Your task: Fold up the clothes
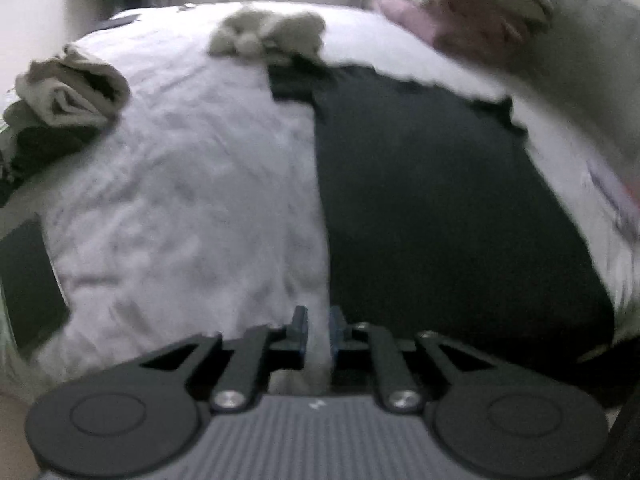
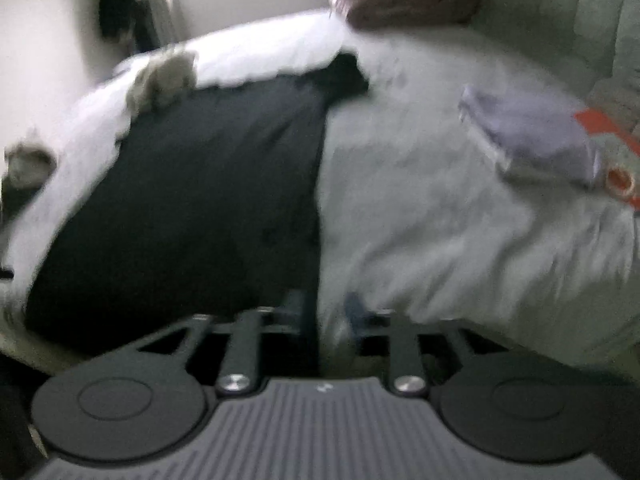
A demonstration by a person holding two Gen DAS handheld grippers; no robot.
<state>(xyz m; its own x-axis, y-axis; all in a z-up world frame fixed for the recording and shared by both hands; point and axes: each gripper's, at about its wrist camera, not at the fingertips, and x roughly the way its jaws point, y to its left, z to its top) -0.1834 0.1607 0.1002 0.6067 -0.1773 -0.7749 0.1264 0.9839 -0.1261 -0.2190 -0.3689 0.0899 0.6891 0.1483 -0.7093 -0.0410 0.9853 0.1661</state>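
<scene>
A black T-shirt lies flat on the white bed sheet, its sleeves pointing toward the far end. In the left wrist view my left gripper hovers over the shirt's near left edge. Its jaws stand a little apart, and only white sheet shows between them. In the right wrist view the same black T-shirt fills the left half. My right gripper is above its near right edge, open wider, with nothing in the gap. Both views are blurred.
A crumpled grey garment lies beyond the shirt's collar. Folded beige clothes sit at the far left. A pink and brown pile is at the far right. A folded lavender item lies to the right on the sheet.
</scene>
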